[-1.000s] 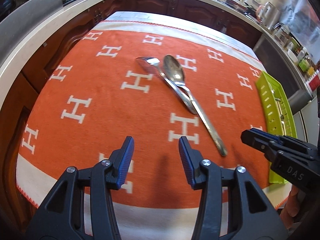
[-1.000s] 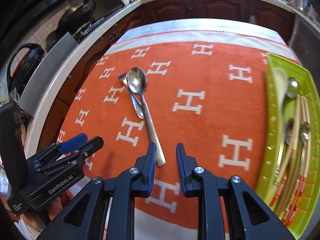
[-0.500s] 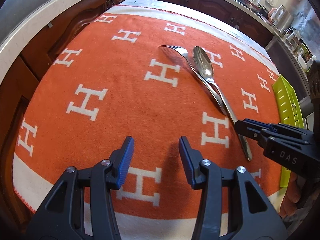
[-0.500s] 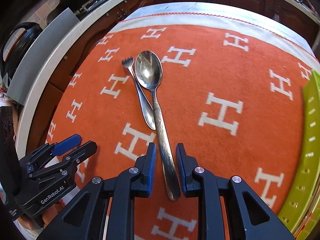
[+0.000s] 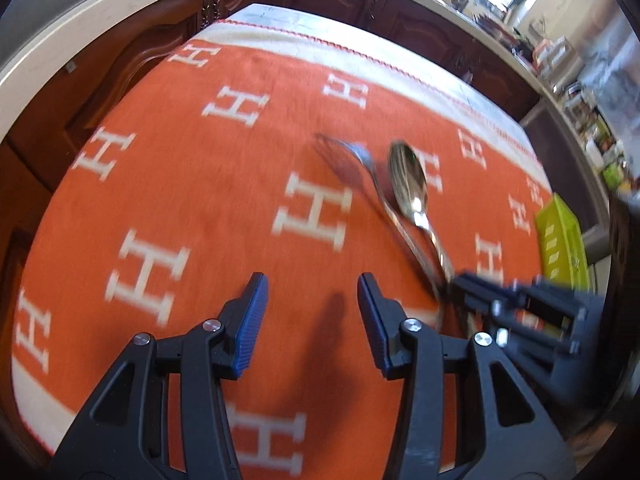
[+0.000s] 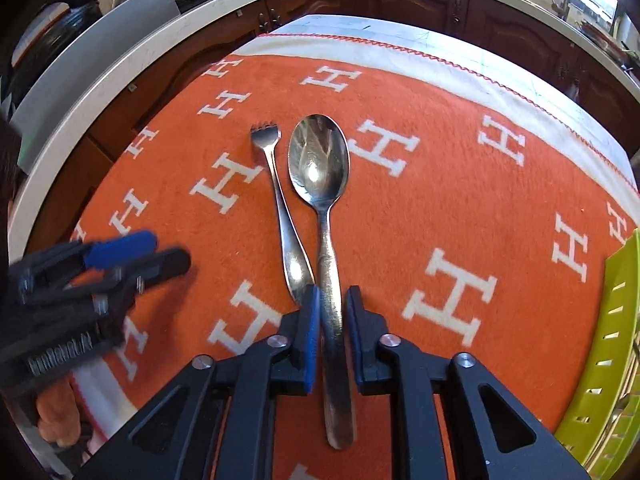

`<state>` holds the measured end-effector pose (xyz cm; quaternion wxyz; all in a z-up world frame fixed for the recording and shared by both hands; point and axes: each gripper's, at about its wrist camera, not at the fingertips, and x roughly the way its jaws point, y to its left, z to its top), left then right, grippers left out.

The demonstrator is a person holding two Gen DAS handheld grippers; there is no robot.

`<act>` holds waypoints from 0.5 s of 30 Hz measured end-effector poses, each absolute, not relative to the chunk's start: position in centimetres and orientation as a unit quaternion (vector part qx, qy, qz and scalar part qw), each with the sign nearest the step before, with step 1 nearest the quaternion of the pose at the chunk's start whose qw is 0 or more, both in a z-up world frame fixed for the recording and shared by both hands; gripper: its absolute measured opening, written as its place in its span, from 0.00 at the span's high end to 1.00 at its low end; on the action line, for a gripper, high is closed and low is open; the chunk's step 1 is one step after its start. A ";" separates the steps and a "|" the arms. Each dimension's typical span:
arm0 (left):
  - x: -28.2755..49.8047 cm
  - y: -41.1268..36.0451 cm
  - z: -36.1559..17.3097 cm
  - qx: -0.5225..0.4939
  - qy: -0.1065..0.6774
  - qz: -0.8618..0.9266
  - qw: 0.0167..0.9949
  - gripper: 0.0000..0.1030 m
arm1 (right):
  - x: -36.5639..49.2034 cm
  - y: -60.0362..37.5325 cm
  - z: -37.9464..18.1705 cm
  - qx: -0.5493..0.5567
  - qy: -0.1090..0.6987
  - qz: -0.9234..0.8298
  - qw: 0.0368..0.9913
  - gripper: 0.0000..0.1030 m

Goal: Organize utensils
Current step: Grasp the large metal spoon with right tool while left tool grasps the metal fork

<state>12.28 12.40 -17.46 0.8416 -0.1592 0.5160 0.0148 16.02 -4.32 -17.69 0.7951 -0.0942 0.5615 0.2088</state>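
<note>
Our right gripper (image 6: 331, 308) has come down over the spoon (image 6: 320, 168), and its jaws are closing.

The spoon handle now sits between its pads (image 6: 312, 320); before, they hung short of it. We are about to pinch it. The fork (image 6: 280, 208) lies just left, touching. The green tray (image 6: 608, 360) waits far right. Our left gripper (image 5: 312, 316) stays spread, empty.

I saw a steel spoon (image 6: 320, 168) lying bowl-up on the orange cloth (image 6: 420, 184), handle toward me. A smaller fork (image 6: 276, 184) lay just left, its handle end touching the spoon's handle. A green tray (image 6: 600, 360) sat far right.
</note>
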 end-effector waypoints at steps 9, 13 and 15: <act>17.8 12.1 -18.5 -0.225 0.491 -0.012 0.841 0.58 | 16.6 -6.2 -17.7 -0.056 0.561 0.196 0.802 0.89; 19.1 11.1 -18.9 -0.231 0.474 -0.019 0.850 0.58 | 16.7 -6.8 -17.7 -0.042 0.562 0.197 0.802 0.89; 19.7 10.5 -19.0 -0.229 0.467 -0.018 0.854 0.58 | 16.7 -6.9 -17.7 -0.040 0.561 0.198 0.803 0.89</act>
